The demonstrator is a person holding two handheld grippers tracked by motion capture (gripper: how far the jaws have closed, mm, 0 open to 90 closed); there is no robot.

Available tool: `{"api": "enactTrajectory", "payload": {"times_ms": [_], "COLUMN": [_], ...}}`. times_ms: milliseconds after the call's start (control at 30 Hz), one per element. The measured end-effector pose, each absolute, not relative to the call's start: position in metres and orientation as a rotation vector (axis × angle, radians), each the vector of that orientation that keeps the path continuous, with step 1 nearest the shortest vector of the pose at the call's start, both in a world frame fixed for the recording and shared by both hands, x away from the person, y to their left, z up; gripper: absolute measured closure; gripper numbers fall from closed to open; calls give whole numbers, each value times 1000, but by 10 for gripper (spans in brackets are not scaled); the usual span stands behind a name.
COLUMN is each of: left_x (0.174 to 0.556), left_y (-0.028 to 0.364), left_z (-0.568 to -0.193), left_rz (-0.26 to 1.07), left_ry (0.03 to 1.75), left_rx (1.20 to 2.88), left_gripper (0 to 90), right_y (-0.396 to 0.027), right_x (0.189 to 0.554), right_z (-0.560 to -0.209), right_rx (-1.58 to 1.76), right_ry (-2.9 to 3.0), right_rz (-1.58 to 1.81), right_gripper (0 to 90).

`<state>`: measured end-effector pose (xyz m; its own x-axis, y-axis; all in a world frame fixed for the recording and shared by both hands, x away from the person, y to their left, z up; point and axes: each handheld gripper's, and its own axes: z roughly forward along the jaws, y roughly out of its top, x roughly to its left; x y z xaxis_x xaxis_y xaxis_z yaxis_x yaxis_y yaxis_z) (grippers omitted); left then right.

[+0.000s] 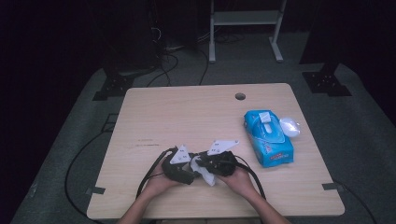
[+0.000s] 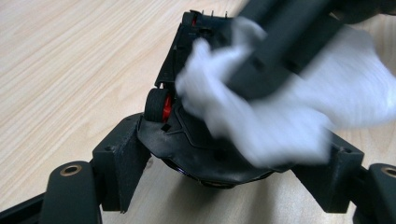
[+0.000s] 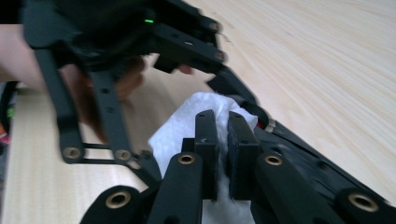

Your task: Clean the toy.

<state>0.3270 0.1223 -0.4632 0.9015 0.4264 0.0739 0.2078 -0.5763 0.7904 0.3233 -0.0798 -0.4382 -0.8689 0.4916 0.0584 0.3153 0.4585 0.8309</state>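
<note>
Left tool (image 2: 219,168) grips a black toy car (image 2: 196,116) with red wheel hubs, jaws set wide around its body, just above the table (image 1: 187,116). Right tool (image 3: 223,154) is clamped on a white wipe (image 3: 187,121), which is pressed against the car. Blue wipe pack (image 1: 268,137) lies well apart, at right.

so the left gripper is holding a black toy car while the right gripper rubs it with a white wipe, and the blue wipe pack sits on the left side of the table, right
Not quite: the blue wipe pack lies on the right side of the table, as the high view shows. The rest holds: the left gripper holds the black toy car in its jaws, and the right gripper is shut on the white wipe against it.
</note>
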Motion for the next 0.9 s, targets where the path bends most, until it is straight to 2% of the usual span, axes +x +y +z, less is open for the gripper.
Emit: {"api": "enactTrajectory", "payload": {"times_ms": [100, 300, 500, 667, 900], "left_x": [326, 321, 320, 317, 318], "left_y": [121, 116, 113, 110, 110], "left_z": [-461, -461, -462, -465, -469], "left_rz": [321, 327, 335, 352, 326], "left_ry": [448, 407, 396, 378, 390], "left_rx": [2180, 2204, 2209, 2248, 2254], "left_gripper": [240, 240, 240, 240, 240], "right_y": [-85, -67, -87, -64, -92], "right_x": [326, 317, 332, 322, 341], "right_z": [-436, -432, -435, -435, -442], "right_rx": [742, 636, 797, 642, 871], "right_ry": [2504, 2540, 2456, 2492, 2443], "right_rz": [1383, 1402, 1347, 1331, 1316], "right_gripper": [842, 840, 843, 840, 842]}}
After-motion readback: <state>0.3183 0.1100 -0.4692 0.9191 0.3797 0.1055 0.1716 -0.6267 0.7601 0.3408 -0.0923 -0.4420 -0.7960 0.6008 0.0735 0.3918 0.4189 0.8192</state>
